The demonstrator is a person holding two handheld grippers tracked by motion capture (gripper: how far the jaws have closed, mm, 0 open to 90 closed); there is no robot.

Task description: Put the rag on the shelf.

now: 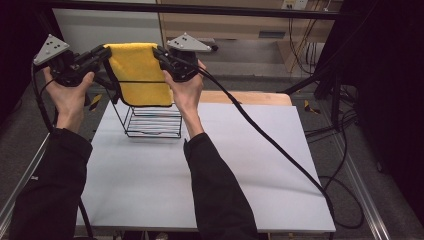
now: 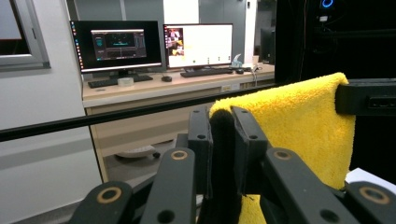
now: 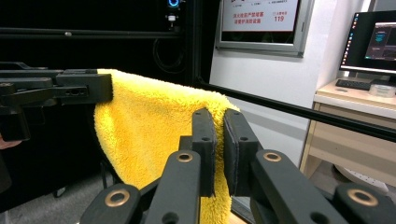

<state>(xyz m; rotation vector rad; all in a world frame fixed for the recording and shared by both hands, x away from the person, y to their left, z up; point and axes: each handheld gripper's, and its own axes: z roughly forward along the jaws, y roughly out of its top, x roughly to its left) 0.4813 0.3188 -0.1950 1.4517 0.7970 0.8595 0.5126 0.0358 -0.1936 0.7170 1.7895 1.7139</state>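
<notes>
A yellow towel (image 1: 137,72) hangs stretched between my two grippers, above a black wire rack (image 1: 152,122) on the white table. My left gripper (image 1: 106,52) is shut on the towel's top left corner. My right gripper (image 1: 160,54) is shut on its top right corner. In the left gripper view the jaws (image 2: 223,122) pinch the towel's (image 2: 299,126) edge, and the right gripper (image 2: 366,98) grips the far corner. The right gripper view has its jaws (image 3: 219,125) closed on the towel (image 3: 149,126), with the left gripper (image 3: 79,88) at the other end. The towel's lower edge hides the rack's top.
The rack stands at the far left of the white table (image 1: 225,165). A wooden board (image 1: 250,97) lies behind the table. A cable (image 1: 280,150) trails from the right gripper across the table. A black frame bar (image 1: 200,9) runs overhead, and a desk with monitors (image 2: 154,44) stands beyond.
</notes>
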